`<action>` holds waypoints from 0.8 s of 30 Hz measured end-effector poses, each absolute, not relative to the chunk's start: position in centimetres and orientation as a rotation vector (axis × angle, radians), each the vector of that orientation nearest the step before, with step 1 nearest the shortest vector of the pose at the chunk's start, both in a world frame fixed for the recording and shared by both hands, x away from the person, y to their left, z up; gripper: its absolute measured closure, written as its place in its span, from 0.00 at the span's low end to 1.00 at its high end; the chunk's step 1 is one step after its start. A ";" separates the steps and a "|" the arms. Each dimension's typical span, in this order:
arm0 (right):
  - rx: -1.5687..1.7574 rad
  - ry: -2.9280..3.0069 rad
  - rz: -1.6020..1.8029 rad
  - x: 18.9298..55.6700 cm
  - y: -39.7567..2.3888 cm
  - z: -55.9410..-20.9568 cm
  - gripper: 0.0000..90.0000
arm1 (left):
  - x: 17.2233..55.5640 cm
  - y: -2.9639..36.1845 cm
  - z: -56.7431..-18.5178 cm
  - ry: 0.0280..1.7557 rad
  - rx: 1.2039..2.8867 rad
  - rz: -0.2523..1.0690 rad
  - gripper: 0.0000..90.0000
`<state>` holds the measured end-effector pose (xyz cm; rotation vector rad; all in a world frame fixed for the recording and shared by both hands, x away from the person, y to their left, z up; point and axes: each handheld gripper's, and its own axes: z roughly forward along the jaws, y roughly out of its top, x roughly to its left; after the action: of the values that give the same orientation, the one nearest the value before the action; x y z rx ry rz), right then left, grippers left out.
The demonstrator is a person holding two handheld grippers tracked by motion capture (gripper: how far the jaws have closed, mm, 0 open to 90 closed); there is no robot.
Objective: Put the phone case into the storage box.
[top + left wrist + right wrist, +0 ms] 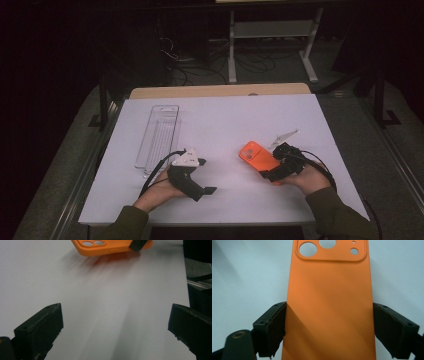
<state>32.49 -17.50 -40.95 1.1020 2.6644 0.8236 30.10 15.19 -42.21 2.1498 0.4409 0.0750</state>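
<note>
1. A white worktop stands in a dark room, with cables and a shelf frame on the floor beyond it.
2. Nearest, two sleeved forearms reach in, each hand holding a tool.
3. The left tool rests low on the worktop, jaws spread wide with nothing between them.
4. The right tool pinches an orange phone case across its width, both jaws against the long edges.
5. The case's long axis runs away from the right tool, camera cutouts at the far end; it appears lifted slightly off the worktop. It lies to the left tool's right.
6. Farther back left lies a clear plastic tray, well apart.
</note>
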 end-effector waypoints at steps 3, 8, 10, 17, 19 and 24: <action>1.100 2.662 0.829 32.7 -17.6 -40.7 0.17 | 30.1 15.2 -42.2 0.440 2.143 0.077 0.00; 1.089 2.667 0.831 33.0 -17.6 -40.3 0.17 | 30.2 15.3 -42.2 0.431 2.146 0.084 0.00; 1.085 2.673 0.834 33.2 -17.6 -40.1 0.17 | 30.2 15.3 -42.1 0.431 2.146 0.085 0.00; 1.047 2.702 0.818 34.2 -17.6 -39.5 0.17 | 30.2 15.4 -42.1 0.438 2.146 0.086 0.00; 1.029 2.714 0.817 34.6 -17.5 -39.4 0.17 | 30.3 15.4 -42.1 0.436 2.146 0.088 0.00; 0.975 2.740 0.834 35.3 -17.3 -39.2 0.17 | 30.2 15.3 -42.1 0.434 2.145 0.086 0.00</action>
<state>35.27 -17.29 -39.18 0.9754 2.7396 0.8345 30.24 15.34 -42.12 2.1452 0.4342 0.0863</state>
